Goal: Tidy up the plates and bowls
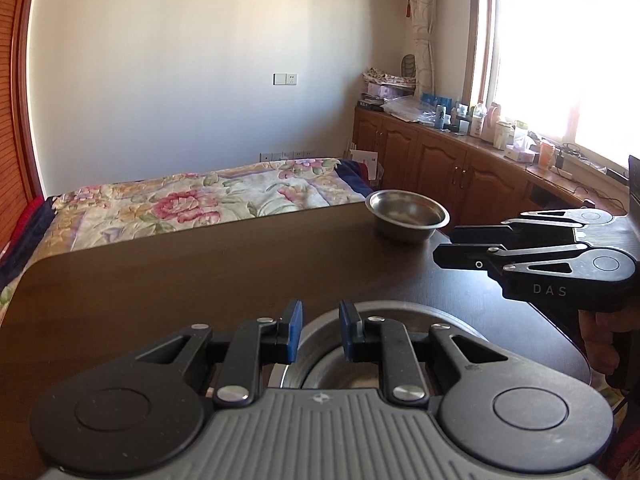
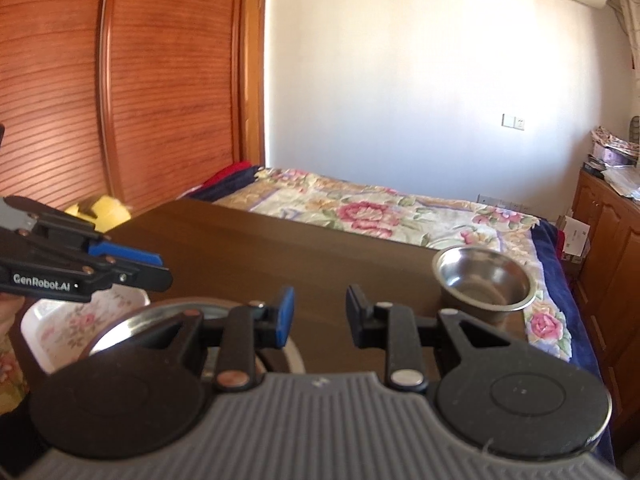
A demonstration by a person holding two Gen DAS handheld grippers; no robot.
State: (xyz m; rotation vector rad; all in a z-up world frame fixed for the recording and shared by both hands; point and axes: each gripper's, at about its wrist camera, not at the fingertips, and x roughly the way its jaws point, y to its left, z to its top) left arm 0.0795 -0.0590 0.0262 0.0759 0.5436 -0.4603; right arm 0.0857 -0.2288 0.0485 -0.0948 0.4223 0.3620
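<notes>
Black left tool (image 1: 320, 330), blue pads: fingers parted, nothing between them, hovering over the near rim of a steel plate (image 1: 432, 316). From the right wrist view the same tool (image 2: 158, 270) enters at the left edge, its tips above that plate (image 2: 132, 320).

Black right tool (image 2: 320, 314), blue pad on one finger: fingers parted, released, grasping nothing, held above the dark wooden desk (image 2: 248, 248). From the left wrist view it (image 1: 442, 246) comes in from the right side, side-on, tips pointing toward the steel bowl.

Steel plate: round, shallow, lying flat on the desk (image 1: 180, 280) at the near edge, partly hidden under both tool bodies.

Steel bowl (image 1: 408, 216): small, upright, on the far right corner of the desk, well apart from the plate; interior shows no contents (image 2: 484, 280).

White floral tray (image 2: 68, 326): left of the plate, just beside it, beyond the desk's left edge; what carries it cannot be told.

Yellow object (image 2: 100, 208): beyond the desk's far left corner, blurred.

Bed with floral quilt (image 1: 192, 200): behind the desk.

Wooden cabinets (image 1: 440, 164): right of the desk, beneath the window, top crowded with bottles and boxes.
</notes>
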